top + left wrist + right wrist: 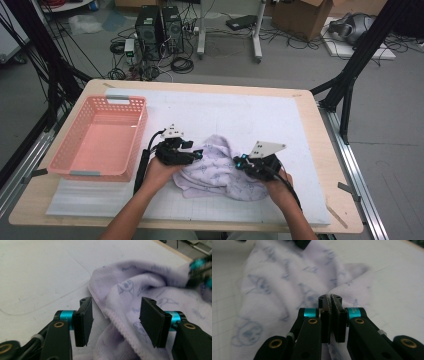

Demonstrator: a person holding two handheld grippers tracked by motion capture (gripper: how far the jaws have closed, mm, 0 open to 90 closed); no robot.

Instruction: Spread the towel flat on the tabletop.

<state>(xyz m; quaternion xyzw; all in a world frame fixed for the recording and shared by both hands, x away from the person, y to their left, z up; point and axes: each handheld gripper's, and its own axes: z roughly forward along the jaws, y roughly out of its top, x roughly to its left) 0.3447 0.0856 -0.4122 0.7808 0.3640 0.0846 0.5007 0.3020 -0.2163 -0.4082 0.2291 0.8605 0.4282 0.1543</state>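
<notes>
At the counter's (310, 150) near middle, right of the basket (100, 137), the cloth (220, 172) is lying crumpled. The left gripper's (116, 320) fingers are standing open around its hem; the right gripper (332, 302) is pinching a fold. Pulling now, the unheld hem is likely slipping out.

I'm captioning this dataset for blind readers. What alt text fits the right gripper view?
The right gripper, seen from just behind its black fingers, is shut on a fold of a pale lilac towel printed with small blue animals. The crumpled towel lies on a white mat, with a strip of it running down between the fingers.
</notes>
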